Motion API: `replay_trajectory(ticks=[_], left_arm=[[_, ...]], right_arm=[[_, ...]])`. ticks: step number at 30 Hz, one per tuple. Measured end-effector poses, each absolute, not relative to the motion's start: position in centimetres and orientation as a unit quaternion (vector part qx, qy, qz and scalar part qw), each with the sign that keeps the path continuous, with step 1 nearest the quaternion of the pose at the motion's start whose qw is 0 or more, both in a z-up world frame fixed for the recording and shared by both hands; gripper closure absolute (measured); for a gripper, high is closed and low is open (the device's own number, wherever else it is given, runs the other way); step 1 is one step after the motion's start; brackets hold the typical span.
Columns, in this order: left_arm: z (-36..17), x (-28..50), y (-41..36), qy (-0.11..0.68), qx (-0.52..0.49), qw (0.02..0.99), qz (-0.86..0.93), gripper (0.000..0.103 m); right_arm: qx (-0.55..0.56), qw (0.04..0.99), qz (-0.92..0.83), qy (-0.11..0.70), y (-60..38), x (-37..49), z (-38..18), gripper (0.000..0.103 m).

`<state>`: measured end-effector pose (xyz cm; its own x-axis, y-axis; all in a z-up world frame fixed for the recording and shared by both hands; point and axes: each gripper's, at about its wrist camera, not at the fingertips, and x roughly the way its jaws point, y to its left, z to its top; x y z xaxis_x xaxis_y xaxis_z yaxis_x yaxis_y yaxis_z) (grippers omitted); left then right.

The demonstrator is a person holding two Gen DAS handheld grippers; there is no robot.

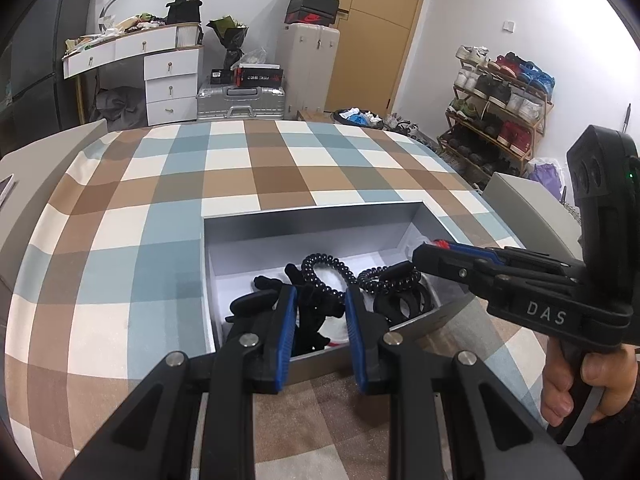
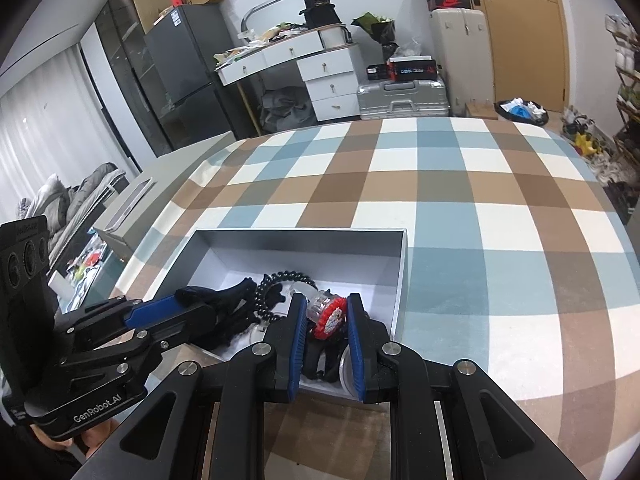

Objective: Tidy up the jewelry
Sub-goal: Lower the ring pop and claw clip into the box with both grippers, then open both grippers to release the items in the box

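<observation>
Peering down past my own fingers, I lose much of the box point(image 1: 320, 216) floor: the near wall and my tongs cover the heap's front edge, so I cannot tell where one dark piece ends and the next begins. My left gripper point(image 1: 320, 300) hangs over the near part of the box, its blue-padded fingers spread with nothing between them that they touch, as far as I can see. My right gripper point(image 2: 327, 312) reaches into the box's right near corner; from its own camera the fingers stand apart on either side of a red and clear round piece point(image 2: 328, 316), but whether the pads press it I cannot tell. In the left view the right gripper's tips look nearly together, with a bit of red showing at them.

Inside the box, toward its near side, lies the jewelry: a black spiral coil band point(image 1: 326, 270) curved in a loop, a second black coil point(image 1: 390, 278) to its right, and soft black fabric ties point(image 1: 308, 320) tangled below them. Something pale and clear lies under the tangle, too blurred to name.

The box is shallow and rectangular, with silvery grey walls and a white floor. It sits on a checked cloth point(image 1: 280, 168) of brown, blue and cream squares.
</observation>
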<state>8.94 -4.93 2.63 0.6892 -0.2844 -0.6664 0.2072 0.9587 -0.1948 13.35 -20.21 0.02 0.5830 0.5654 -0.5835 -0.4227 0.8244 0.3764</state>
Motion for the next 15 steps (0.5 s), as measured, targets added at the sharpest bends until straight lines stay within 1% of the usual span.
replay_trajectory(ticks=[3, 9, 15], left_arm=[[2.5, 9.3, -4.9, 0.370, -0.048, 0.919, -0.128, 0.084], [2.7, 9.4, -5.0, 0.363, -0.047, 0.923, -0.123, 0.084], [3.2, 9.8, -4.4, 0.353, -0.050, 0.926, -0.121, 0.084]], right_arm=[[0.077, 0.888, 0.275, 0.359, -19.8, 12.9, 0.1, 0.084], [0.070, 0.887, 0.283, 0.359, -19.3, 12.4, 0.3, 0.084], [0.092, 0.886, 0.289, 0.352, -19.5, 12.3, 0.7, 0.083]])
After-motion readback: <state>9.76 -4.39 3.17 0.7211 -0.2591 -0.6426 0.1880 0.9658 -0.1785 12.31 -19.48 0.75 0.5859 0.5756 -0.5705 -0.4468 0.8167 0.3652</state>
